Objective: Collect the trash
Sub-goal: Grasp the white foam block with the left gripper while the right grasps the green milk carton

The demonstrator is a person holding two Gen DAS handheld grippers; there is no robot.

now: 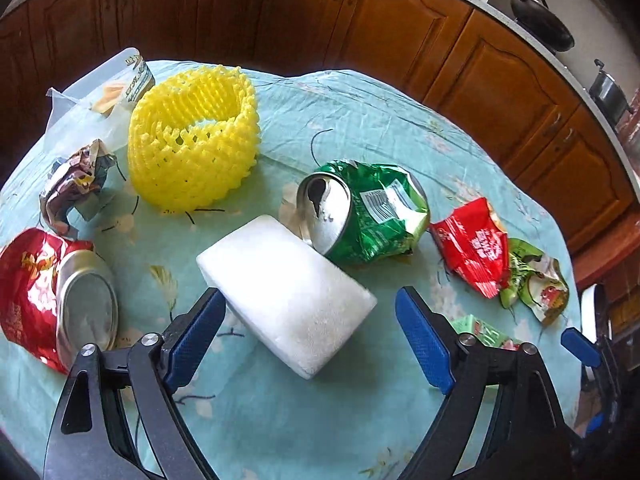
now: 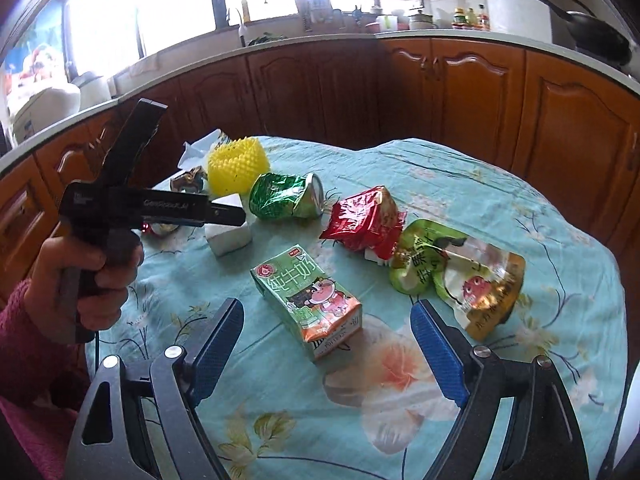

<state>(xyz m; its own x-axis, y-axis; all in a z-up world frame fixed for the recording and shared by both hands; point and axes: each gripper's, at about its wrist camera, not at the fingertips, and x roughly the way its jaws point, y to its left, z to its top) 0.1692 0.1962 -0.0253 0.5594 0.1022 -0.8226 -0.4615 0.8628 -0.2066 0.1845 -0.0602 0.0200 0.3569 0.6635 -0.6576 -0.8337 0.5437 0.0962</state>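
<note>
Trash lies on a table with a light blue floral cloth (image 1: 360,128). My left gripper (image 1: 310,316) is open, its blue pads either side of the near end of a white foam block (image 1: 288,292). Behind the block lie a crushed green can (image 1: 360,212), a yellow foam net (image 1: 192,140), a crushed red can (image 1: 52,296), a crumpled foil wrapper (image 1: 74,184) and a red wrapper (image 1: 472,246). My right gripper (image 2: 328,332) is open around the near end of a green milk carton (image 2: 306,300). A green pouch (image 2: 460,276) lies to its right.
A clear plastic bag (image 1: 100,92) lies at the table's far left edge. Brown kitchen cabinets (image 2: 440,92) curve behind the table, with a black pan (image 2: 596,36) on the counter. The left gripper's body (image 2: 120,204), held in a hand, hangs over the table's left side.
</note>
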